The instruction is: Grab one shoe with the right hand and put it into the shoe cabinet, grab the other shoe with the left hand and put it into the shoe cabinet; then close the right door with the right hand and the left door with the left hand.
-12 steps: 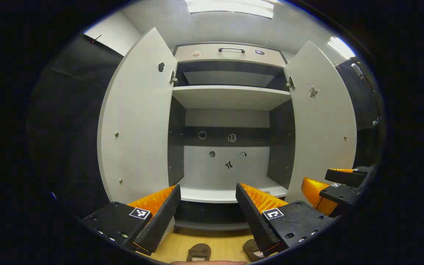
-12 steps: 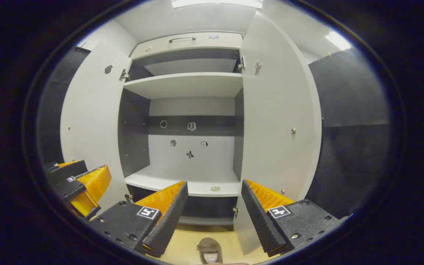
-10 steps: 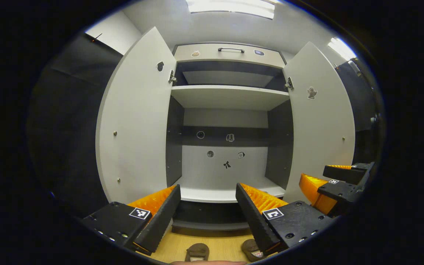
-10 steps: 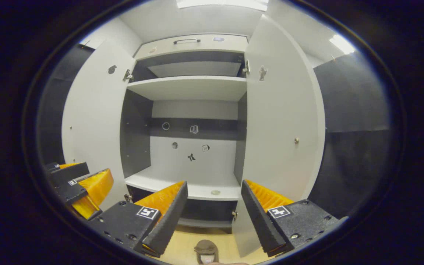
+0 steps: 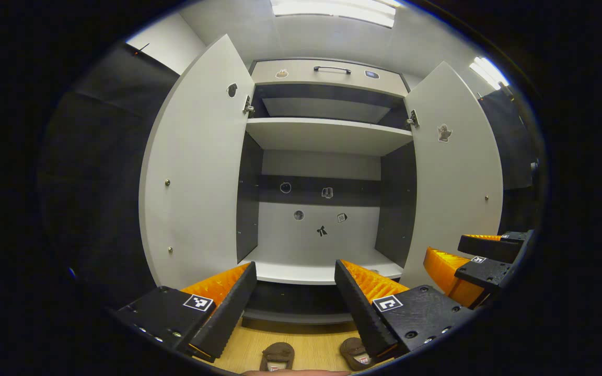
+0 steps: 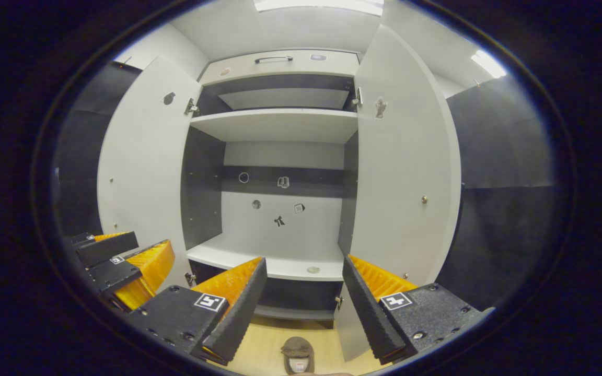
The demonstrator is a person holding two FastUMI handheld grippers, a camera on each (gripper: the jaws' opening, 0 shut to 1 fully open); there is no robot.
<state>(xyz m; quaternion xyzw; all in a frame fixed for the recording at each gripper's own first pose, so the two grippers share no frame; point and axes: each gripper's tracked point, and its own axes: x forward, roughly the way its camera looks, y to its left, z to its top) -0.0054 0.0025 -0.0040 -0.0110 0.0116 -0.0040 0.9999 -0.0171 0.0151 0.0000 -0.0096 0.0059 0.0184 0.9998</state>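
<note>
shoe cabinet [image 5: 327, 136] stands centre frame in both views, both doors swung wide. left door [image 5: 196, 167] fills the left-centre of the left gripper view, right door [image 6: 403, 172] the right-centre of the right gripper view. the shelves inside look bare apart from small stickers on the back panel and a small round thing (too small to tell what) on the lower shelf [image 6: 280, 263].

both shoes are on the wooden floor [image 5: 311, 347] at the bottom edge of the frame, below the cabinet front. left gripper view: two brown shoes side by side, one [image 5: 277, 355] bottom centre, the other [image 5: 354, 351] just to its right, part hidden behind a finger. right gripper view: one brown shoe [image 6: 297, 352] at the bottom, between the fingers.

left gripper [image 5: 294, 300]: jaws spread wide, nothing between them. right gripper [image 6: 304, 297]: likewise wide, nothing held. each also shows in the other's view, low at the side: right gripper at lower right, left gripper [image 6: 123, 263] at lower left.

judgement on progress: nothing done yet. no shoe grasped, none on a shelf, neither door closed. all four steps are left: right-hand shoe in, left-hand shoe in, right door shut, left door shut. both tools sit above the shoes and face the cabinet, so the first grab looks to need a move down toward the floor.
</note>
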